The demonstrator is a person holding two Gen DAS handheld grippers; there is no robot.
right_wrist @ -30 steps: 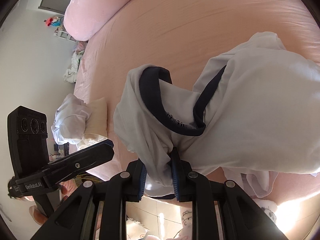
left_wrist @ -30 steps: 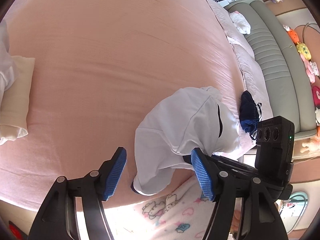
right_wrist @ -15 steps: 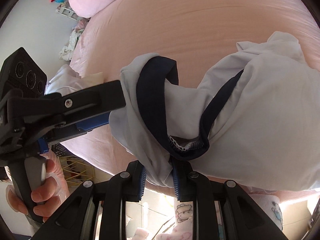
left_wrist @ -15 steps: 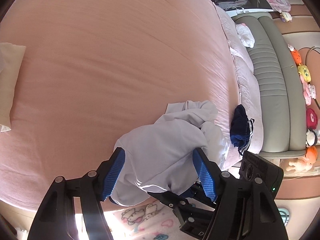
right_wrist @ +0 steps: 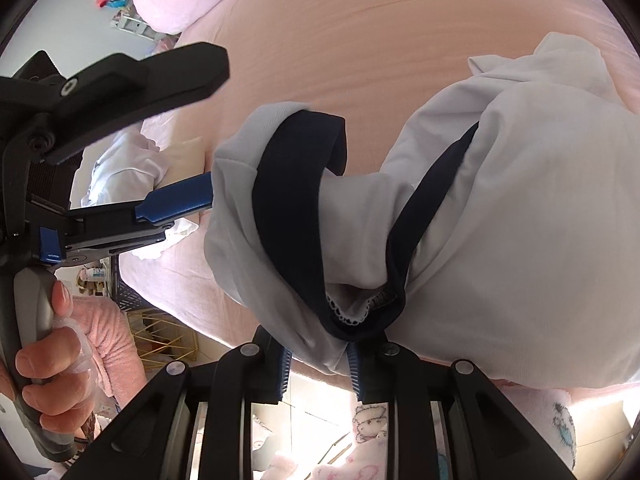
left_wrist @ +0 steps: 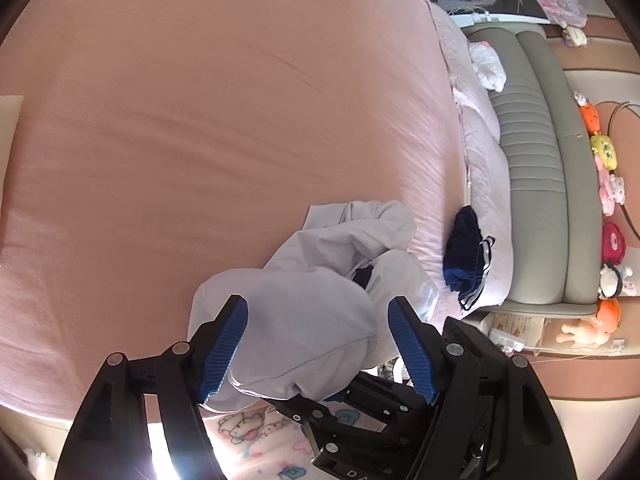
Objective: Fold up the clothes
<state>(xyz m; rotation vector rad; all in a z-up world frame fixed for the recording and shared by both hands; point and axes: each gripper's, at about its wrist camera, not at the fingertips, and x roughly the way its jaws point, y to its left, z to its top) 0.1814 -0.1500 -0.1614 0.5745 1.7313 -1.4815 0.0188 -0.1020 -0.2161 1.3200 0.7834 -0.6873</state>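
Lower centre of the left wrist view: left gripper [left_wrist: 318, 344] spread wide, jaws just been opening, white shirt [left_wrist: 320, 300] bulging between the blue pads without being pinched; could bite bunched layers rather than one edge if closed here. Lower centre of the right wrist view: right gripper [right_wrist: 320, 364] clamped on the white shirt beside the navy collar [right_wrist: 288, 216], bulk heaped near the edge of the pink bed [right_wrist: 360, 40]; could slip free or slide floorward under a pull.
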